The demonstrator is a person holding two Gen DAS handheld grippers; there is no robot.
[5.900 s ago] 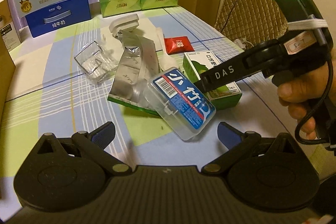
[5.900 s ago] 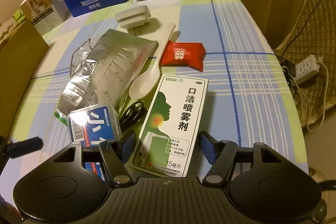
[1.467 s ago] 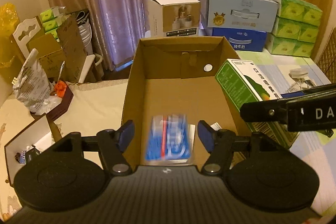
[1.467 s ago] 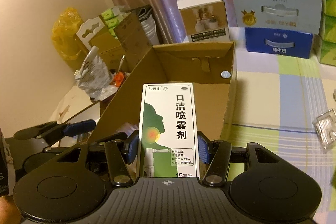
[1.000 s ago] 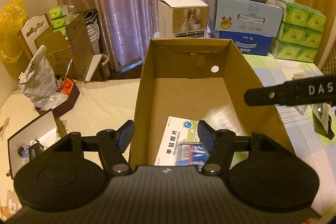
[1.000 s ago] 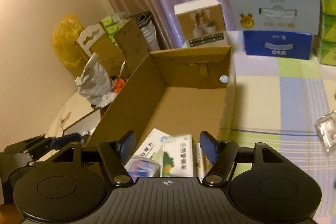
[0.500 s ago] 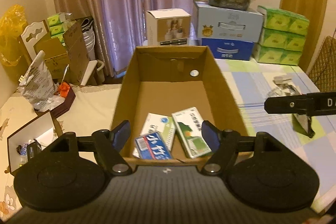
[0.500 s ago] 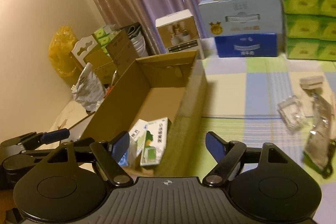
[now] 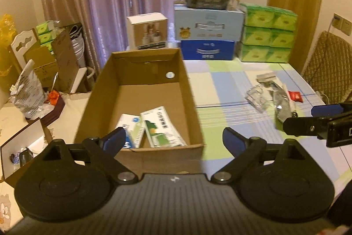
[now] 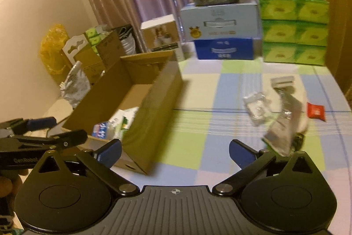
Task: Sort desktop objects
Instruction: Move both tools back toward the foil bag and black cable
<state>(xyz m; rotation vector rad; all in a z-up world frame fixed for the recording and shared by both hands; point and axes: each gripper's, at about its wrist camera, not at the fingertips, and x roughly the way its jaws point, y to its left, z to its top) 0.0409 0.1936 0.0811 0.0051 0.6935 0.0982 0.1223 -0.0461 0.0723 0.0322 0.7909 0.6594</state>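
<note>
Both grippers have let go of their loads and pulled back from the cardboard box [image 9: 140,89]: the left gripper [image 9: 173,139] and the right gripper [image 10: 175,150] now hang with their fingers spread wide and nothing between them. A moment ago the right one held the green-and-white spray carton [image 9: 161,127] over the box; it now lies flat on the box floor, beside a white medicine carton [image 9: 129,128], with the small blue-labelled case [image 10: 100,129] at the near end. Since half a second ago both cameras have backed away and the right gripper has swung toward the checked tablecloth [image 10: 220,91]. That suggests one round of sorting is finished and the next pick is starting. Still out on the cloth, well apart from the box, are the clear plastic tray [image 10: 256,106], the silver foil pouch [image 10: 283,127], the red sachet [image 10: 316,111] and a pale flat piece [image 10: 281,80] beyond them, so the job looks roughly half done.
</note>
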